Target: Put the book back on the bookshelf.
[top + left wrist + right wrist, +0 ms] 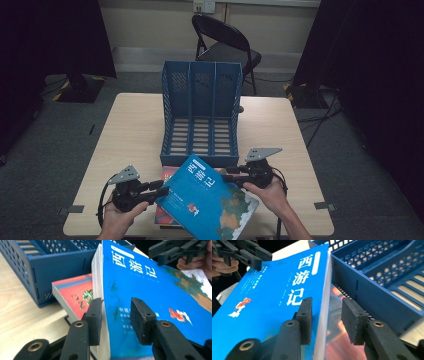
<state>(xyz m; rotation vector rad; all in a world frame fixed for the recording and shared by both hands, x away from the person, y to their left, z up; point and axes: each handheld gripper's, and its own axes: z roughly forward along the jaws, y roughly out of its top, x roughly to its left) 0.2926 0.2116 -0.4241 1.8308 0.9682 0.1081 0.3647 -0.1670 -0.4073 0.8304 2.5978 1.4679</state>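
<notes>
A blue book (207, 197) sits tilted at the lower centre of the high view, raised off a red book (166, 175) lying flat on the tabletop (130, 130), just in front of a blue rack (202, 112). The left tool (162, 192) reaches its lower-left edge; in the left gripper view its jaws stand spread on either side of that edge, one pad (95, 320) near the pages. The right tool (226, 174) meets the upper-right edge, its jaws likewise spread astride it, with a gap to the right pad (353, 320).
</notes>
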